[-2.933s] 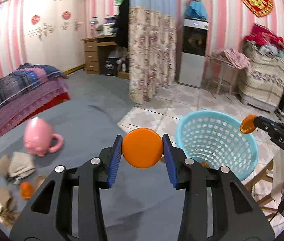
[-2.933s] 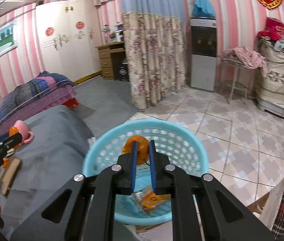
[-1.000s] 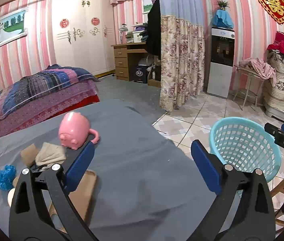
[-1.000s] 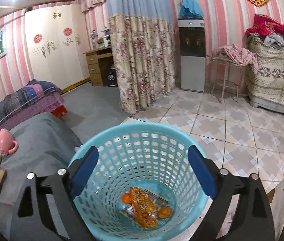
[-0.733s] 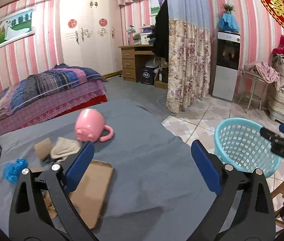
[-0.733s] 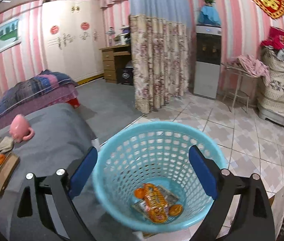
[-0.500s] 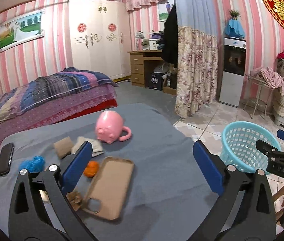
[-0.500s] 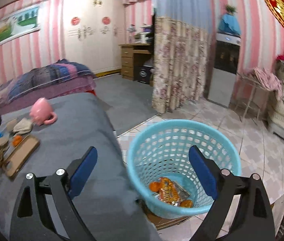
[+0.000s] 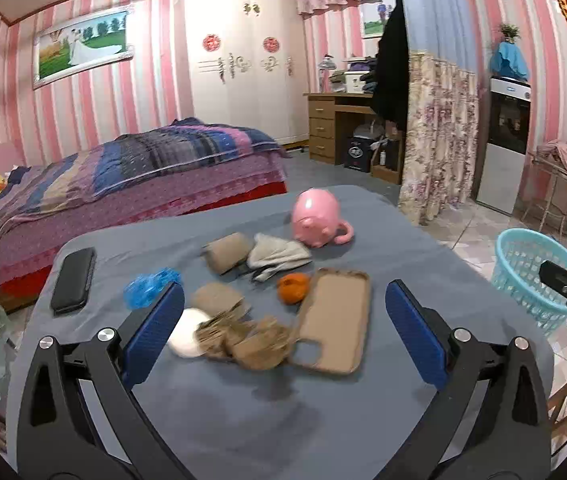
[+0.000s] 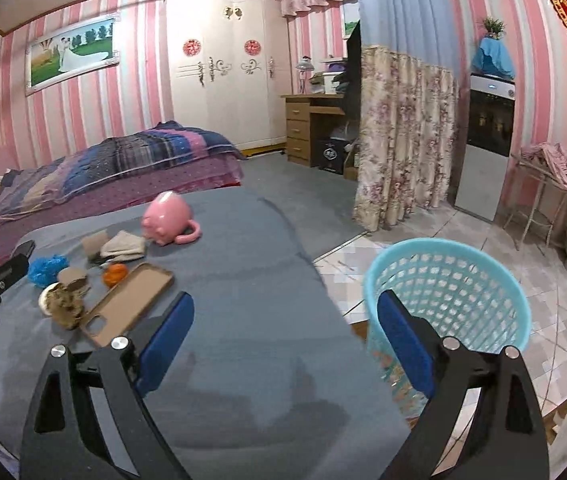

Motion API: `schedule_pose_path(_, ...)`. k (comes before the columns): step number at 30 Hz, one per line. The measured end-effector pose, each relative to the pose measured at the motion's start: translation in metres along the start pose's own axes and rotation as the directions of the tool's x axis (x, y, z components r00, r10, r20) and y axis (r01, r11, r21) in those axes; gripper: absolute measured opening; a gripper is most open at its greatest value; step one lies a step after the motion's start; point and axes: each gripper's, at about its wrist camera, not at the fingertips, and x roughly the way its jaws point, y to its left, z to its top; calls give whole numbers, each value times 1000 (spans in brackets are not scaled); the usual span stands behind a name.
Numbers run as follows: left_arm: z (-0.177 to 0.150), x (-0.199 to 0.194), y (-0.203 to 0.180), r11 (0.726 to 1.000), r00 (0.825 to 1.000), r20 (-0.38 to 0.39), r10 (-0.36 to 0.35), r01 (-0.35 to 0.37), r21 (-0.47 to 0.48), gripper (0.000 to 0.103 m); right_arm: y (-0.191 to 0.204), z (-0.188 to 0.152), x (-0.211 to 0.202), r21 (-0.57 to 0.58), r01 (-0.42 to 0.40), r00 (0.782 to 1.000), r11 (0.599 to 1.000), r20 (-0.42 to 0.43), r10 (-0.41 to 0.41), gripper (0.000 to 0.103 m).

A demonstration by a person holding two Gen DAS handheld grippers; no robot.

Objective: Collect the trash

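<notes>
Trash clustered on the grey-covered table (image 9: 363,420), toward its left half: crumpled brown paper scraps (image 9: 243,334) in a heap, touching the near-left edge of a tan phone case (image 9: 333,316) lying face down; a white round piece (image 9: 185,334) just left of the heap, blurred; a small orange scrap (image 9: 293,287) just beyond the case's far-left corner; a blue crinkled wad (image 9: 147,286) further left. Beyond these, a brown cardboard roll (image 9: 227,254) beside a folded grey cloth (image 9: 277,254), then a pink pig-shaped mug (image 9: 319,220) on its side, handle to the right. At the table's far left, a black phone (image 9: 73,280), well apart from the heap. Left gripper (image 9: 283,332) above the table, blue pads (image 9: 155,330) spread wide, holding nothing, the heap and case framed between them. Right gripper (image 10: 285,340) likewise spread wide and empty, hanging over the table's right edge. On the tiled floor just beside that edge, a light blue plastic basket (image 10: 449,292), upright; through its lattice wall, some orange pieces low inside, too indistinct to name. Behind the table, a bed with a striped quilt (image 9: 143,160).
</notes>
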Motion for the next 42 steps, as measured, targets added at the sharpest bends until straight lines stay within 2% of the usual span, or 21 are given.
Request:
schedule_pose_path(7, -12, -9, 30, 999, 999, -17, 33, -33, -40, 97, 21, -5, -6, -44, -13, 1000, 999, -2, 13, 91)
schedule_pose_path(15, -16, -14, 44, 997, 998, -11, 58, -58, -54, 97, 26, -5, -9, -51, -29, 1000, 998, 0, 29, 91)
schedule_pose_path(42, -19, -9, 52, 995, 997, -14, 71, -71, -76, 97, 28, -7, -1, -61, -8, 1000, 998, -2, 8, 91)
